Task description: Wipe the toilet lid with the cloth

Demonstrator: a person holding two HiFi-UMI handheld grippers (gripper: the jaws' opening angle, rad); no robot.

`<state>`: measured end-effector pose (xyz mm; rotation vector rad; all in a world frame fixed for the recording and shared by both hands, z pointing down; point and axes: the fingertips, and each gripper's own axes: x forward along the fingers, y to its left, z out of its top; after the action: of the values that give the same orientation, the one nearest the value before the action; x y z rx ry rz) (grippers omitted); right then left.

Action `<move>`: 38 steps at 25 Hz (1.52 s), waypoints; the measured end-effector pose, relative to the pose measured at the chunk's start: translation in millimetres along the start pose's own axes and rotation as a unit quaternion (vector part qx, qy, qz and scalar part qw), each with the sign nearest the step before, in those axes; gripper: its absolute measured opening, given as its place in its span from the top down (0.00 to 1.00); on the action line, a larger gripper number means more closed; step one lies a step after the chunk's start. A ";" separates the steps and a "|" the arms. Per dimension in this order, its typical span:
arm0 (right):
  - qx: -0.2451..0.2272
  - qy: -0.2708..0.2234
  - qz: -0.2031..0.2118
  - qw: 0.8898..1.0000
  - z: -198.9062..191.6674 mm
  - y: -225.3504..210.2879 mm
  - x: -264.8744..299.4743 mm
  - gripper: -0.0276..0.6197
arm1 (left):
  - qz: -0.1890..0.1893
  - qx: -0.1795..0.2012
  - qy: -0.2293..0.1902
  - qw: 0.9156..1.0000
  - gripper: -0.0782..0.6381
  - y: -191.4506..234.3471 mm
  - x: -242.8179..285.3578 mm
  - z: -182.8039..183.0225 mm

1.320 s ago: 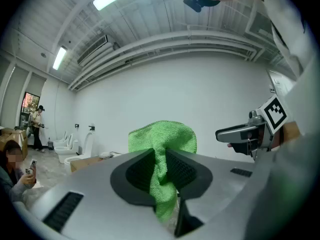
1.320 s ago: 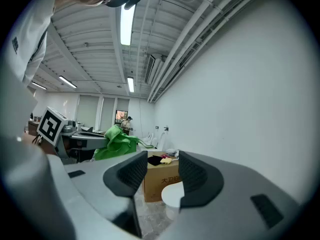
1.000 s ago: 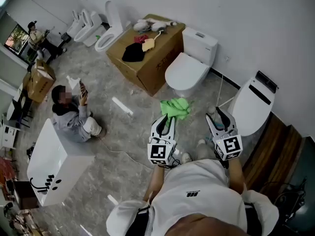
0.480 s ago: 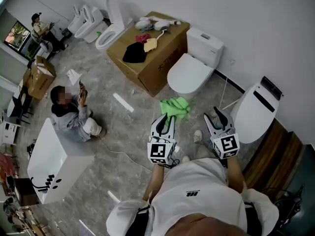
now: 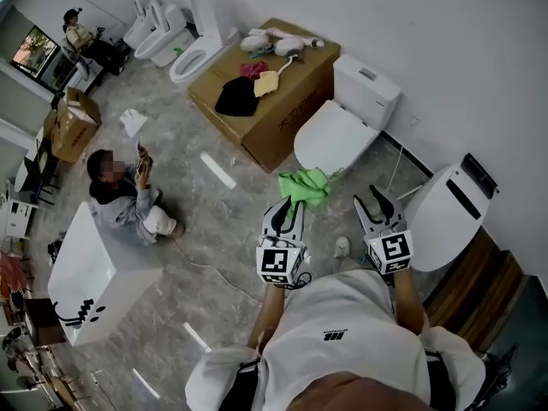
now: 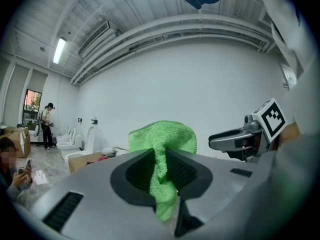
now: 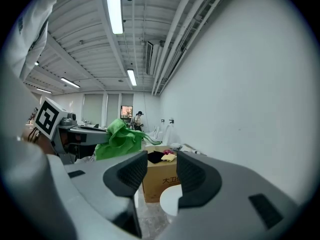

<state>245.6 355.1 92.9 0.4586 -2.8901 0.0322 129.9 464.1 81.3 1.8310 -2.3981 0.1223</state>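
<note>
A white toilet with its lid (image 5: 332, 138) down stands by the wall, ahead of both grippers. My left gripper (image 5: 289, 211) is shut on a bright green cloth (image 5: 306, 187), which bunches out past its tips in the air short of the toilet. In the left gripper view the cloth (image 6: 163, 145) is pinched between the jaws of the left gripper (image 6: 161, 171). To its right my right gripper (image 5: 383, 202) is open and holds nothing. In the right gripper view the lid (image 7: 169, 202) shows low through the gap of the right gripper (image 7: 161, 171).
A large cardboard box (image 5: 267, 97) with clothes on top stands left of the toilet. A second toilet (image 5: 445, 214) stands at the right by a wooden step. A person (image 5: 122, 197) sits on the floor at the left, beside a white tub (image 5: 92, 274). More toilets (image 5: 184, 37) line the far wall.
The head view has drifted a little, so the toilets and the box sit slightly lower and further right. Both grippers stay as they were, with the cloth still held.
</note>
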 end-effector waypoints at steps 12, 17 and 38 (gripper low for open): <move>0.016 -0.044 0.027 0.999 43.7 -67.4 51.1 0.67 | 0.024 0.007 0.000 1.000 0.78 7.8 78.7 19.5; -0.009 -0.060 0.039 0.997 57.0 -83.9 70.0 0.67 | 0.027 0.014 -0.007 1.000 0.78 6.6 103.9 32.3; -0.009 -0.014 0.010 1.000 43.1 -110.9 185.7 0.67 | 0.006 -0.003 -0.008 1.000 0.78 99.3 200.2 28.3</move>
<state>98.4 190.9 89.3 0.4298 -2.9201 0.0020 -19.3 295.3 83.5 1.8217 -2.4180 0.1011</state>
